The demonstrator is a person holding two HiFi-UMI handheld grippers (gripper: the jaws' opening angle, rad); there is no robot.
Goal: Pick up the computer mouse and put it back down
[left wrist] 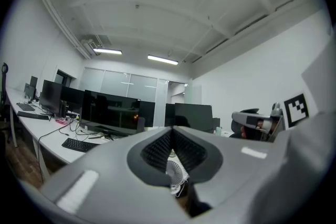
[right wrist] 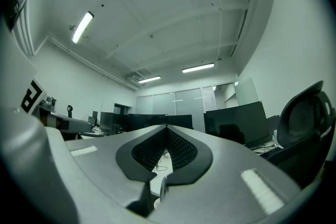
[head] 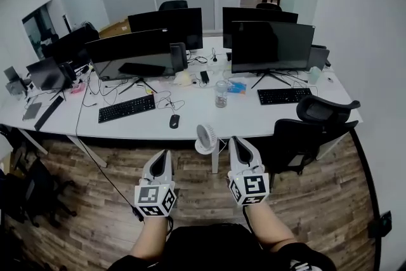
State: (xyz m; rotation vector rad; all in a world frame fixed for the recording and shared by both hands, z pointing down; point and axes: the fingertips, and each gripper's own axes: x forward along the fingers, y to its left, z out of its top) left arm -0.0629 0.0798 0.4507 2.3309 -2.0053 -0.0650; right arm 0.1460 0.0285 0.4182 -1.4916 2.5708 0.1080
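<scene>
Shut tight and empty, the fingers (left wrist: 157, 147) of my left gripper (head: 164, 157) and right gripper (head: 237, 144) sit low in the frame. Above them, at centre, the computer mouse (head: 174, 121) lies on the desk (head: 193, 112). Its long axis points away from me, and my left is nearer.

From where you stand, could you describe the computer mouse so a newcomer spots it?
On the long white desk, find the black keyboard before the left monitor. The computer mouse lies just right of it: the only small dark oval, trailing a cable.
</scene>
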